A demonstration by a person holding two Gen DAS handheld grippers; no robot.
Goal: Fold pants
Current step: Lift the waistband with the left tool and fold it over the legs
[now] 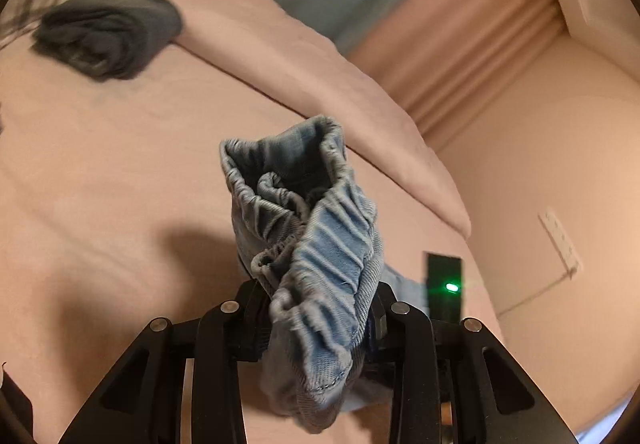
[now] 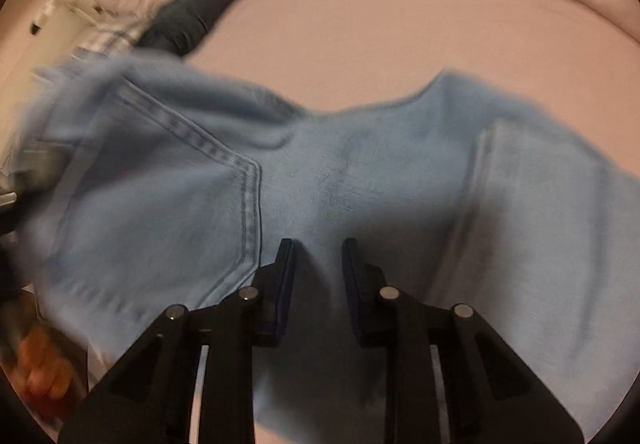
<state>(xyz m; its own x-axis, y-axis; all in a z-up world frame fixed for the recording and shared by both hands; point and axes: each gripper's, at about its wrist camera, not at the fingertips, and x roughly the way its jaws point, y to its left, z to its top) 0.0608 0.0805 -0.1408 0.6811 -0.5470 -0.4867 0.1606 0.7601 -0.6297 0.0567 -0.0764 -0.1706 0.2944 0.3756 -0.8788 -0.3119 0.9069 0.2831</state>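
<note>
1. Gathered elastic waistband of the light blue denim pants [image 1: 316, 244] fills the space between the left tongs [image 1: 316, 308], whose black fingers are pinching the bunched cloth; the band stands up past the fingertips in a crumpled loop.
2. Behind it, in the left wrist view, lies a pink bed sheet [image 1: 120, 172] with a folded dark grey garment [image 1: 108, 30] resting on it at upper left, touching the edge of a pink pillow [image 1: 320, 60].
3. A small black device with a green light [image 1: 446, 286] shows just right of the left tongs.
4. In the right wrist view, the right tongs [image 2: 318, 248] point down at the pants [image 2: 360, 180], which are spread across the bed, a stitched pocket seam to the left.
5. Their two fingers stand a narrow gap apart with pale denim between them; whether the pads actually press the cloth cannot be told.
6. The pants look blurred at both ends.
7. A person's hand [image 2: 40, 368] shows at the lower left edge.
</note>
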